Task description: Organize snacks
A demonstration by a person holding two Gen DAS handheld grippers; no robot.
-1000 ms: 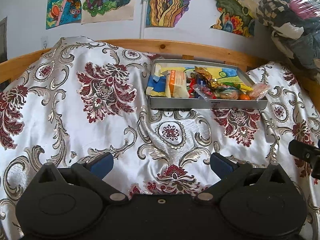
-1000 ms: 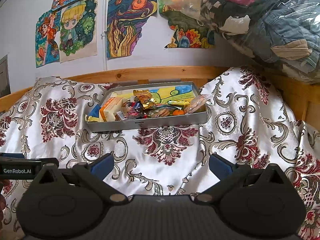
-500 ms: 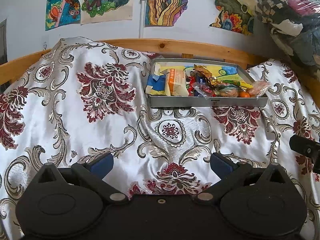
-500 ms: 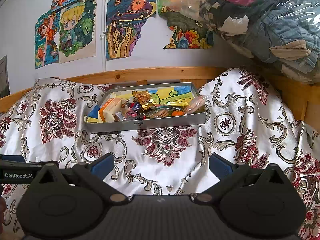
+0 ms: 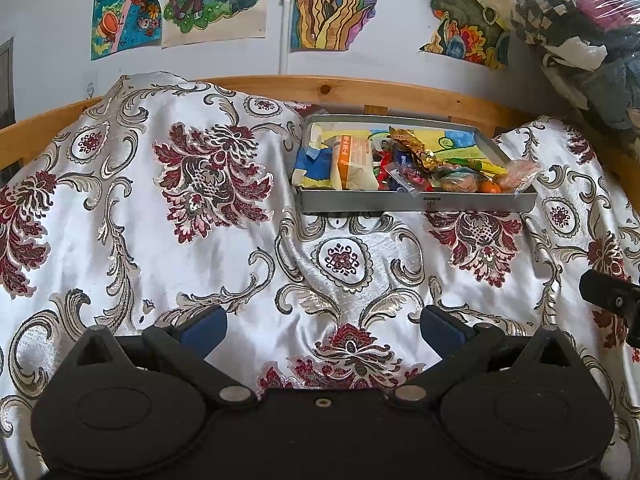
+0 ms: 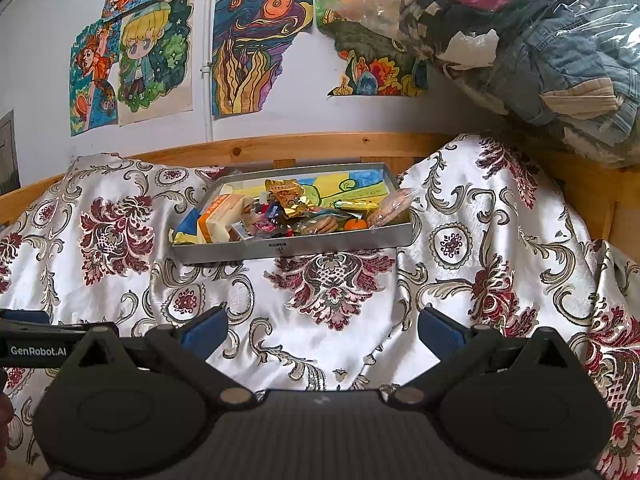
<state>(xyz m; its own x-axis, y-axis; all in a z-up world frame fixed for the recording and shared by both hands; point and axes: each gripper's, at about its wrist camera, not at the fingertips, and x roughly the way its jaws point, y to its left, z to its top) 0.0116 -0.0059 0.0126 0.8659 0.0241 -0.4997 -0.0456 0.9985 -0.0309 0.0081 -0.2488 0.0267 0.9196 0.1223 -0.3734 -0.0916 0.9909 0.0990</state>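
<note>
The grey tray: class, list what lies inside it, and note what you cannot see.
Inside the grey tray: an orange-and-white packet, a gold wrapper, a small orange fruit, biscuits in clear wrap and mixed sweets. A painted sheet lines the base; the pile hides most of it.

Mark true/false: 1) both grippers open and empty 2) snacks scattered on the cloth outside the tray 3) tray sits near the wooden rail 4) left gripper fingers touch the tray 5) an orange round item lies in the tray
1. True: the left gripper and right gripper are open, holding nothing.
2. False: the snacks are inside the tray; none show on the cloth.
3. True: it lies just before the wooden rail.
4. False: the fingers are well short of it.
5. True: the orange round item is near its right end.
</note>
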